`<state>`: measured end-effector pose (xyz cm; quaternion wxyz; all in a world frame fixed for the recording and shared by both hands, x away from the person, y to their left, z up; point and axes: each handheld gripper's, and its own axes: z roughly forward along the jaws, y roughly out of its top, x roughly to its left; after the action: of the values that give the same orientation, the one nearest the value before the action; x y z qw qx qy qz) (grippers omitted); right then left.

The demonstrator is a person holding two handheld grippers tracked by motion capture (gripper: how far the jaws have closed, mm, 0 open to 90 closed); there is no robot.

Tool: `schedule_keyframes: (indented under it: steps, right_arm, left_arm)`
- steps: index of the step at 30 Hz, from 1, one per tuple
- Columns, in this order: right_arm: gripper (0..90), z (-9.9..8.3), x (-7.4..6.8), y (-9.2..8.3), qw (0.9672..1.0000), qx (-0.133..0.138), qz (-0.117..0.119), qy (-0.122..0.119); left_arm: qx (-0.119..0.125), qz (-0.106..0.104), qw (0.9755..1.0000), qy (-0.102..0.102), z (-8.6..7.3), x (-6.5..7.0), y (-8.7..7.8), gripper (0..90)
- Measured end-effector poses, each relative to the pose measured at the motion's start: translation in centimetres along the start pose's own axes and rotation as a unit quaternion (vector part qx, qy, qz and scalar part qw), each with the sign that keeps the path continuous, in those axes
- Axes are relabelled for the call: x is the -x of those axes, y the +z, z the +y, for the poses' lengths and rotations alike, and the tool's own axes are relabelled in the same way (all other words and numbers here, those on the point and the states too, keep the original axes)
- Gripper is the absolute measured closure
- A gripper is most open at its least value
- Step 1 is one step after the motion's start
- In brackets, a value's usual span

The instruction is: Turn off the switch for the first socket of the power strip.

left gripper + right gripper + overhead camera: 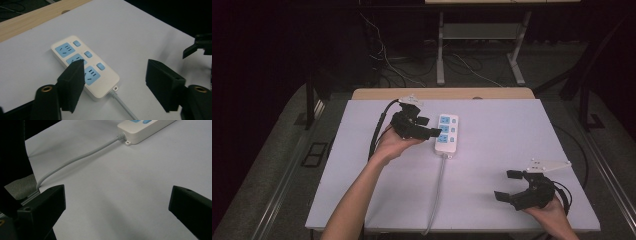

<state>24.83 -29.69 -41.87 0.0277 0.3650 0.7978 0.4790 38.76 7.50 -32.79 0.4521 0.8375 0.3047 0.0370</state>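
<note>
**Left gripper closing in on the power strip, right gripper idle**

Far left of the high view: bare white table top (362,150), nothing on it. The person's left forearm comes up from the bottom edge.

Left gripper (432,127): held just beside the power strip (447,134), tips at its left edge, jaws spread apart with nothing between them. In the left gripper view (115,75) one jaw sits in front of the middle socket; the other stands well off to the side over bare table. Cannot tell whether that first jaw touches the strip or hangs just above it.

Power strip: lying flat near the table's middle, toward the far edge. White body, three blue sockets in a row, a small blue switch (88,54) beside each. Its grey cord (438,192) runs toward the person and off the near edge.

Right gripper (508,185): near the front right corner, well apart from the strip, jaws wide open and empty. The right gripper view shows the cord (75,158) curving across the table.

Risks, as I judge them:
- The strip looks light and unanchored; a sideways push from a jaw could slide or turn it.
- Switches are small and close to the sockets; a broad jaw tip could miss or press the wrong one.
- The hanging cord may drag the strip once it shifts.
</note>
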Motion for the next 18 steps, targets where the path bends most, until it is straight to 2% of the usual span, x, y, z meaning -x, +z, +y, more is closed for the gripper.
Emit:
schedule_keyframes:
  steps: [7,14,18]
  right_arm:
    - [0.6,0.0,0.0,0.0,1.0,0.0,0.0,0.0]
    - [0.6,0.0,0.0,0.0,1.0,-0.001,0.001,0.002]
    - [0.6,0.0,0.0,0.0,1.0,-0.001,0.001,0.002]
  left_arm:
    - [0.001,-0.002,1.0,0.0,-1.2,0.7,-1.0,13.1]
    - [0.009,-0.005,0.9998,-0.014,-2.5,0.7,-2.1,0.0]
    - [0.016,0.003,0.9997,-0.018,-3.5,0.7,-2.9,0.0]
